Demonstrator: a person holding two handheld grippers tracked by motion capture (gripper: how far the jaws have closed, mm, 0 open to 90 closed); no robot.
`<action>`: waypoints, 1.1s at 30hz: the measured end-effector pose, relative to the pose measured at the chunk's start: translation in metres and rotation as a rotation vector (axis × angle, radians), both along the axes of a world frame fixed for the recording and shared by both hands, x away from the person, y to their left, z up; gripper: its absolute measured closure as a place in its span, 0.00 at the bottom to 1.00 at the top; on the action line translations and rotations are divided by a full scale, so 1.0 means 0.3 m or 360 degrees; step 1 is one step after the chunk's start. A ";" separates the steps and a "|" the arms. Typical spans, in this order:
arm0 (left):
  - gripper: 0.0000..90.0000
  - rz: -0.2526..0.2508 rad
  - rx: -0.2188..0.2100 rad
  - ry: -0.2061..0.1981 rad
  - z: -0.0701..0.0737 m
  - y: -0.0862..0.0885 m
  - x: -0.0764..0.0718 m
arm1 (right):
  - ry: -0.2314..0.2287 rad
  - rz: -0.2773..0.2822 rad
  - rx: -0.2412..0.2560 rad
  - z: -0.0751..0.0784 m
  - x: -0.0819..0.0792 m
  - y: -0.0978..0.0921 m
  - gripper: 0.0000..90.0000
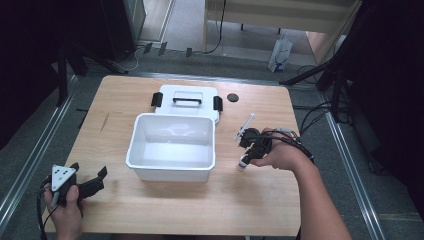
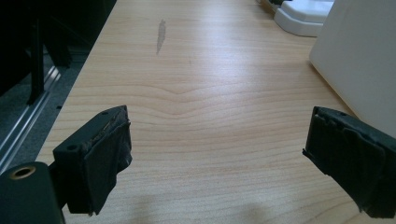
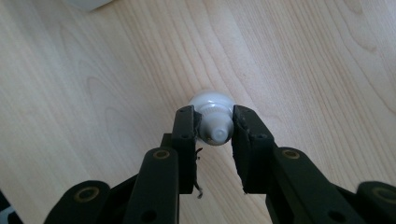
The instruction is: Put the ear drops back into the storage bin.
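Two tools, high view: the left tool (image 1: 89,179) sits at the near left corner of the counter (image 1: 125,95), its jaws spread wide with nothing between them; the right tool (image 1: 246,150) is to the right of the tub, pointing down at a small white bottle (image 1: 242,163).
Counter, high view: pale wood with a fine grain, rounded corners, a grey streak near its left edge.
Tub, high view: a white plastic tub (image 1: 172,172), rectangular with rounded corners and glossy walls; nothing lies inside it.
Lid, high view: a white lid (image 1: 186,107) with a black handle and black clips lies flat just behind the tub, touching its far rim.
Small items, high view: a round black disc (image 1: 232,97) lies beside the lid; a thin clear strip (image 1: 246,124) lies just beyond the right tool.
Left gripper view: the left tool (image 2: 217,144) has its black padded jaws far apart over bare wood; the tub's smooth white wall (image 2: 359,60) stands at the right, the lid (image 2: 303,18) beyond it.
Right gripper view: the right tool (image 3: 214,127) is closed narrow on the neck of the bottle (image 3: 211,103), a rounded white plastic body with a ribbed collar and a small nozzle facing the camera; whether the bottle rests on the counter (image 3: 93,70) I cannot tell.
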State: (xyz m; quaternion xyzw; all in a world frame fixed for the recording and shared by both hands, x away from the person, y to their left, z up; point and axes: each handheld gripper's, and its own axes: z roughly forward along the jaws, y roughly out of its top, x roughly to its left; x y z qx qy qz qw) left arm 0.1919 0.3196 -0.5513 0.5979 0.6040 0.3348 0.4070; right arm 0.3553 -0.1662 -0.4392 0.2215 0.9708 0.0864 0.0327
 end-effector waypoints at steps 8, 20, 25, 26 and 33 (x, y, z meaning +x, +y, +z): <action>0.09 0.0003 0.0008 -0.0002 0.000 -0.002 0.000 | -0.0079 0.0066 0.0039 0.103 -0.005 0.036 0.80; 0.09 0.0002 0.0000 0.0002 0.000 0.000 0.001 | -0.0101 0.0162 0.0046 0.262 0.009 0.124 0.80; 0.09 0.0000 0.0000 0.0008 0.001 0.001 0.001 | -0.0120 0.0174 0.0048 0.312 0.013 0.154 0.80; 0.09 0.0000 -0.0001 0.0008 0.001 0.001 0.001 | -0.0124 0.0178 0.0048 0.322 0.014 0.159 0.80; 0.09 0.0001 -0.0001 0.0006 0.001 0.000 0.002 | -0.0161 0.0220 0.0073 0.391 0.016 0.213 0.80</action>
